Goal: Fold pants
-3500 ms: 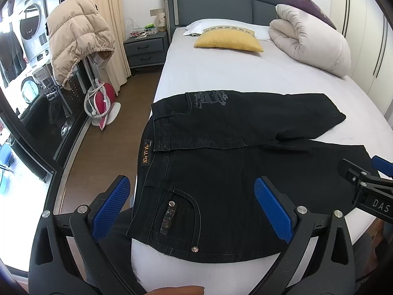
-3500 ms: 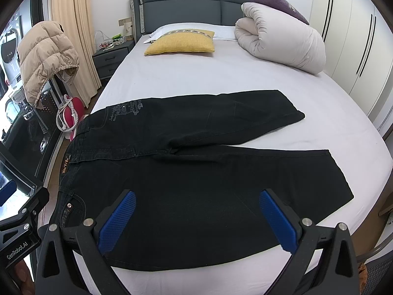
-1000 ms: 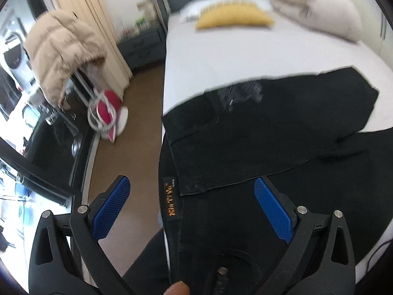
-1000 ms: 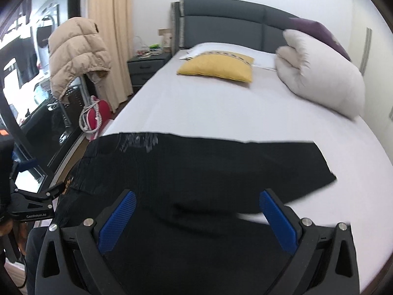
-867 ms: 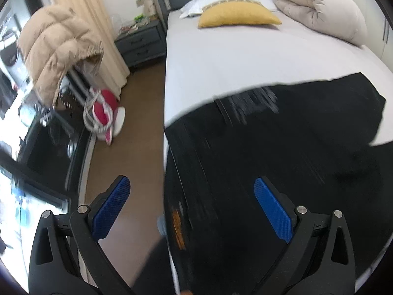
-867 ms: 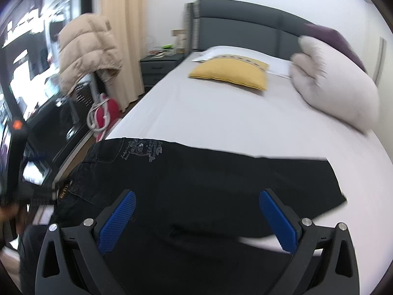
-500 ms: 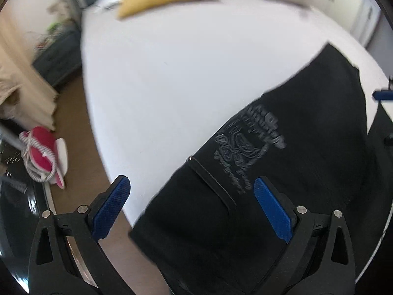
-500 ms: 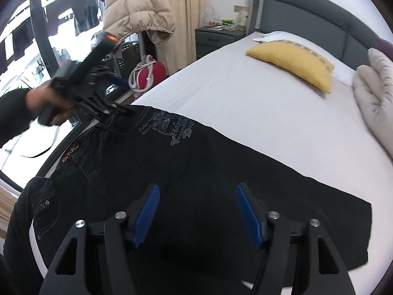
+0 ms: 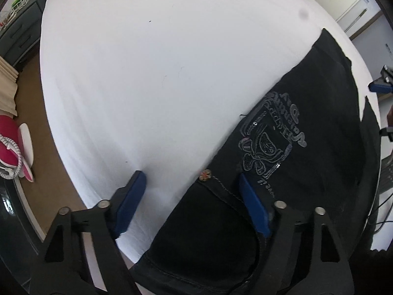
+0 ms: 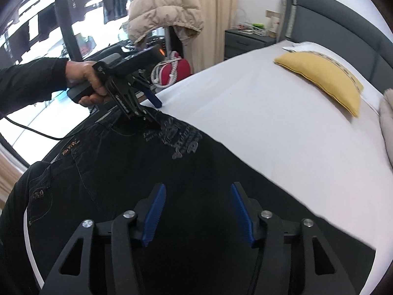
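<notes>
Black jeans (image 9: pixel 319 113) lie flat on the white bed (image 9: pixel 147 73), with a silver print on the back pocket (image 9: pixel 267 142). My left gripper (image 9: pixel 191 175) points down at the pants' far waist edge. One pad (image 9: pixel 130 196) rests on the sheet, the other pad (image 9: pixel 253 209) on the denim. Its jaws are closing with the edge between them, not pinched. In the right wrist view the jeans (image 10: pixel 118 172) fill the foreground. My right gripper (image 10: pixel 196 188) hovers over the far leg, jaws closing, with cloth below them and no grip showing. A hand (image 10: pixel 83 81) holds the left gripper (image 10: pixel 154 113) there.
A yellow pillow (image 10: pixel 324 78) and a rolled duvet (image 10: pixel 388 113) lie near the grey headboard (image 10: pixel 343 32). A beige puffer jacket (image 10: pixel 164 7) hangs beside a nightstand (image 10: pixel 243 41). A red appliance (image 9: pixel 9 157) sits on the brown floor left of the bed.
Both grippers swung from the near side toward the jeans' far edge and dropped close to the cloth. Both pairs of jaws have narrowed. The jeans lie as before.
</notes>
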The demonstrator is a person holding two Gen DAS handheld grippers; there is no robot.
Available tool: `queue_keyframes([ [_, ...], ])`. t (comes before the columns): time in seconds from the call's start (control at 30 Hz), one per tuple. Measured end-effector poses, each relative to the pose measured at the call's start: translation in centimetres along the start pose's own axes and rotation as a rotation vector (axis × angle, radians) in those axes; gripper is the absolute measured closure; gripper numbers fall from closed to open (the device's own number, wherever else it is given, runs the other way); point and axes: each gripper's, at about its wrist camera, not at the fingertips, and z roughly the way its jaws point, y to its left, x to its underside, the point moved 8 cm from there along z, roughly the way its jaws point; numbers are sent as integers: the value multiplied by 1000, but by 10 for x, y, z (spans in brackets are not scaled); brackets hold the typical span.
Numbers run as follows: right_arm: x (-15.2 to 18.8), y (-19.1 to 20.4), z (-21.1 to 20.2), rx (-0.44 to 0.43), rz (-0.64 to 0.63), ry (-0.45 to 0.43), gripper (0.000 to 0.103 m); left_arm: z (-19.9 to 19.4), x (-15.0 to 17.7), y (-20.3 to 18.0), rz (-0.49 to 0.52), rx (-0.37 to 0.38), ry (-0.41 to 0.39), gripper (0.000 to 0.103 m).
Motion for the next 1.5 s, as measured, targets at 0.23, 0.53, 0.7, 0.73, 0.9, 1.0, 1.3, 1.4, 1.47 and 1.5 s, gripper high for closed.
queue_keyframes([
  [0.23,-35,-11,25,-10,-48,24,55,10,-10,-13,32,-26,18,89],
  [0.53,-49,-13,73,-19,-170,157,68,-13,-26,-33,97,-154,-188,95],
  [0.7,-56,-20,94,-6,-221,224,68,-25,-27,-39,159,-219,-274,95],
  [0.73,-59,-20,96,-4,-223,227,68,-20,-12,-48,170,-233,-286,95],
  [0.9,-58,-12,117,-22,-246,298,69,-33,-14,-34,164,-231,-309,97],
  [1.0,-54,-11,124,-45,-210,339,91,-71,38,-39,157,-223,-310,97],
  [1.3,-59,9,95,-65,-53,234,97,-91,79,-74,128,-222,-336,97],
  [1.4,-58,30,86,-116,3,192,97,-101,90,-81,124,-221,-341,97],
  [1.47,-53,46,78,-143,12,176,97,-109,99,-88,122,-214,-349,97],
  [1.5,-50,54,73,-163,19,165,97,-113,103,-91,119,-205,-352,97],
])
